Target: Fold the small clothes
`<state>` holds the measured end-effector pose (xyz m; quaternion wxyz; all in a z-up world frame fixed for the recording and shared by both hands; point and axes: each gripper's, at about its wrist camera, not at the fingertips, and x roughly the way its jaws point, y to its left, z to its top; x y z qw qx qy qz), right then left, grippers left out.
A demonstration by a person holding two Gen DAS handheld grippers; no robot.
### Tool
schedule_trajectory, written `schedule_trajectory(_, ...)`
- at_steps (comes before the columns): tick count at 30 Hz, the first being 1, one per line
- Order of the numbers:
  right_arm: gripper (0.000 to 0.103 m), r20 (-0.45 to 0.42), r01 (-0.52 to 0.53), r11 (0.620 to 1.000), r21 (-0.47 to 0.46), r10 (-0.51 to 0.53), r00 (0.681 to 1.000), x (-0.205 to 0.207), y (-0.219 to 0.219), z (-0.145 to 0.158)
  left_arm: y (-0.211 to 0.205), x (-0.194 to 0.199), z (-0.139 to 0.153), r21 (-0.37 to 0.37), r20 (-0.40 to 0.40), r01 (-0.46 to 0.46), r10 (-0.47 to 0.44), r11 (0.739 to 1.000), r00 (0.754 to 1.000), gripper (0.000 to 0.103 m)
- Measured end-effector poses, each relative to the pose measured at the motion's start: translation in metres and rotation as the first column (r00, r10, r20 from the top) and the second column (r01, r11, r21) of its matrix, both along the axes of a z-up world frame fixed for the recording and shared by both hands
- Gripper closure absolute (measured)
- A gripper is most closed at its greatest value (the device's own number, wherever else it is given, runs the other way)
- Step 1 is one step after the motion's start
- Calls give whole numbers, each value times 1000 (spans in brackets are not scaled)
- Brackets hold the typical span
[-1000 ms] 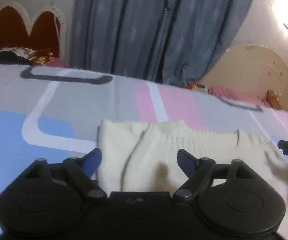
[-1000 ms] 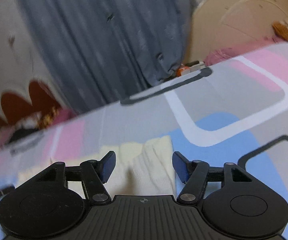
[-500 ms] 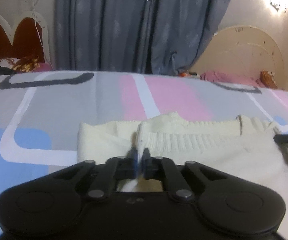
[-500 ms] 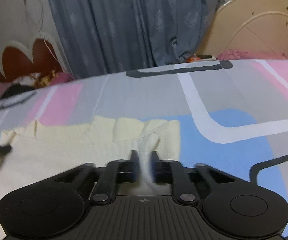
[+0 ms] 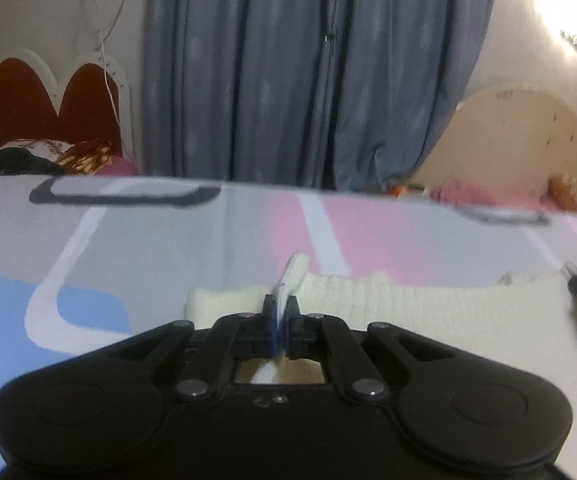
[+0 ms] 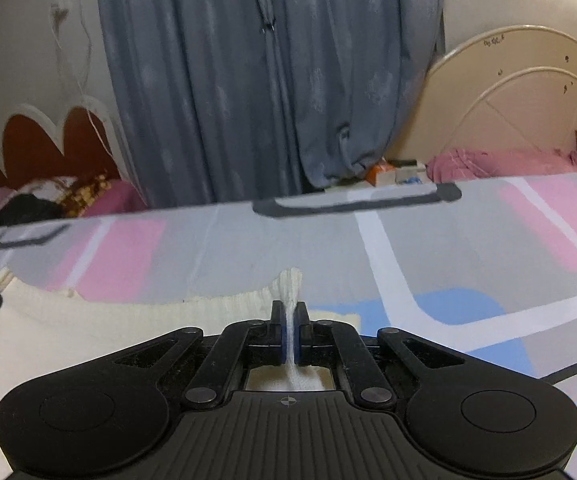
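I clamp each hand-held gripper, left (image 5: 281,326) and right (image 6: 289,332), on the sweater (image 5: 388,300) edge, so both corners lift together off the bed (image 5: 168,248).

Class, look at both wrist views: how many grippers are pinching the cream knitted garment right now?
2. The left gripper is shut on the cream knitted garment near its left end; the right gripper is shut on a raised fold near its right end. More garment may be hidden under both.
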<state>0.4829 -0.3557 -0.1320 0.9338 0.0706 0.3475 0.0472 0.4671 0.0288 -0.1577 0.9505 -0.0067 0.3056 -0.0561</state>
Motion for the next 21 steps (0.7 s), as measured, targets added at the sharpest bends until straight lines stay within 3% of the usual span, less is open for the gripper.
schedule_trajectory(2,101,-34,3,1000,-19,-4,999,5,2,-12,-1,1,-8,25,-18,-6,6,1000,1000,98)
schedule_trajectory(3,101,-36,7,1000,-27,-8,999,6,2,-17,-1,0,-10,39,-12,-21,22,999,1000,91)
schedule_trajectory(5,100,-40,15,1000,-22,-16,999,5,-2,-20,0,-1,-9,37,-20,-28,29,999,999,87)
schedule_trajectory(8,98,-27,49,999,-8,-49,998,-1,-8,-10,4,-10,2,36,-22,-48,49,998,999,68)
schedule_trajectory(10,98,4,69,997,20,-69,998,-12,-12,3,9,-22,12,14,-8,-56,56,998,998,48)
schedule_trajectory(12,97,24,56,998,42,-58,998,-25,-10,15,10,-36,22,0,13,-46,46,999,999,41)
schedule_trajectory(16,97,26,-32,999,36,32,999,-43,16,28,-10,-50,29,-4,-18,33,-33,999,999,41)
schedule_trajectory(21,97,-13,-112,992,65,113,994,-52,58,21,-48,-59,27,1,-42,103,-103,995,994,41)
